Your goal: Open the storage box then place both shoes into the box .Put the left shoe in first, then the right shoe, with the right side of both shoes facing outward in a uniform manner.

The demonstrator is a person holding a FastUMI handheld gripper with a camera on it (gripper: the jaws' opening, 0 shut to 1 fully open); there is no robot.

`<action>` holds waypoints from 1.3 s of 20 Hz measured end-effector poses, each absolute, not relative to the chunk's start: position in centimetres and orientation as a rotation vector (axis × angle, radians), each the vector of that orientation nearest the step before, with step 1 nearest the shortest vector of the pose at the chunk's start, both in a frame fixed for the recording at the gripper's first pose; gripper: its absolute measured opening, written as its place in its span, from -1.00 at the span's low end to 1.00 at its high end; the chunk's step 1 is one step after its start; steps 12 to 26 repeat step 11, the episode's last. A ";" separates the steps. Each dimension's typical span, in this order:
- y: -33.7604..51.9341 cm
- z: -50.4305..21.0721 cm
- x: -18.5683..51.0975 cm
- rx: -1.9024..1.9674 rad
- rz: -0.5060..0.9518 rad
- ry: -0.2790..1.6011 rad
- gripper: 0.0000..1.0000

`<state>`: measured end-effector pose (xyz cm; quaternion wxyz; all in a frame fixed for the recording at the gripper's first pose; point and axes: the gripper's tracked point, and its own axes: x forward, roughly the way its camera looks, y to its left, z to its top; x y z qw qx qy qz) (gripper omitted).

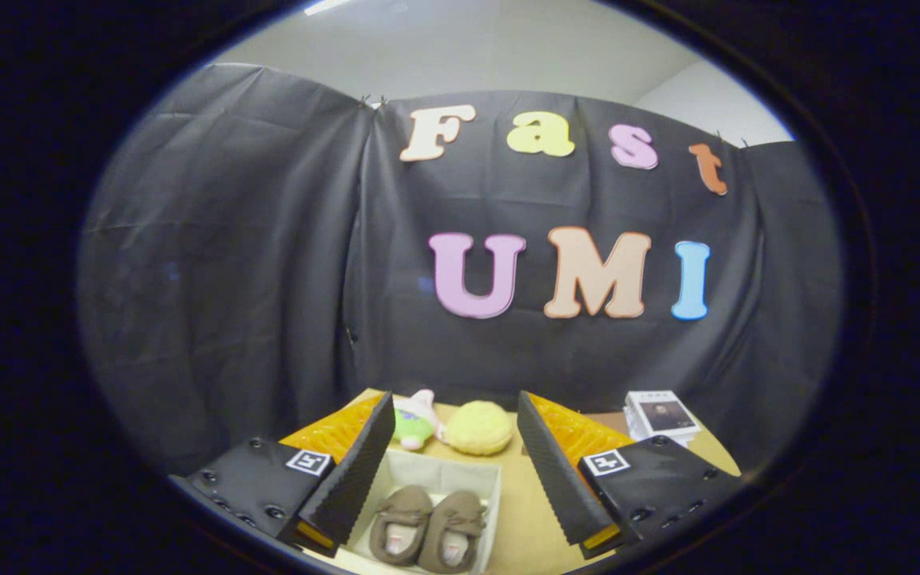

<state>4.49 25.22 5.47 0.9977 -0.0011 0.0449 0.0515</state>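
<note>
Partly hidden things around the spread fingers

The left finger (356, 471) covers the storage box's (482, 511) near-left wall and part of the green plush toy (412, 426) beyond it. The near ends of the two shoes (428, 529) are cut off. The printed card (662, 415) past the right finger is too small to read.

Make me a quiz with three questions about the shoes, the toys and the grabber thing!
1. Where are the brown shoes?
A. On the book
B. Inside the white storage box
C. Behind the toys

2. How many soft toys lie beyond the box?
A. Two
B. Four
C. None

3. What are the fingers of the gripper doing?
A. Squeezing a shoe
B. Pinching a toy
C. Spread apart, holding nothing

Answers: 1 B, both shoes sit side by side within its walls. 2 A, a green toy and a yellow toy. 3 C, a wide gap separates the fingers, with the box between them.
</note>
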 end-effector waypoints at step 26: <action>9.9 2.2 6.5 0.039 -0.060 0.067 0.97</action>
